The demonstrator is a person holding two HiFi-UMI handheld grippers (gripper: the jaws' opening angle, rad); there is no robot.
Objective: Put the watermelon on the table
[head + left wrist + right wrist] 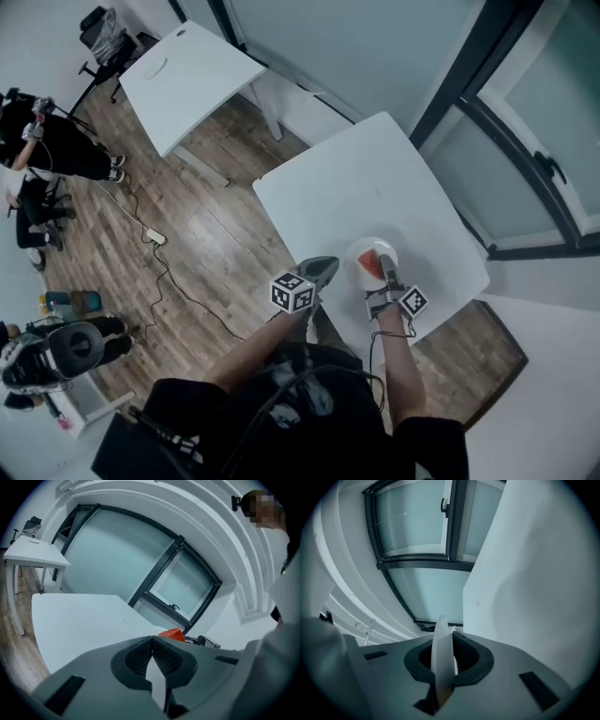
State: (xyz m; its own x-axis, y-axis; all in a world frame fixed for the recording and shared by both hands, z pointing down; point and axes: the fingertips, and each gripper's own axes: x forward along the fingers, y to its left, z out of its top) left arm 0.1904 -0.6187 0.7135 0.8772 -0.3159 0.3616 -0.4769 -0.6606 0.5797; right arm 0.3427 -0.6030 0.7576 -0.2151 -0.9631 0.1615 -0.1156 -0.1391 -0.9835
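A red watermelon slice (372, 264) lies on a small white plate (361, 255) over the near right part of the white table (356, 178). My right gripper (386, 272) is shut on the plate's near rim; in the right gripper view the thin white plate rim (440, 653) stands edge-on between its jaws. My left gripper (323, 269) is just left of the plate, shut with nothing between its jaws. The left gripper view shows the watermelon (171, 633) just past the closed tips (152, 641). I cannot tell whether the plate rests on the table.
A second white table (187, 80) stands at the far left. Dark-framed windows (487, 103) run along the table's far and right sides. On the wooden floor a cable with a power strip (155, 239) trails left, where people (47, 141) stand.
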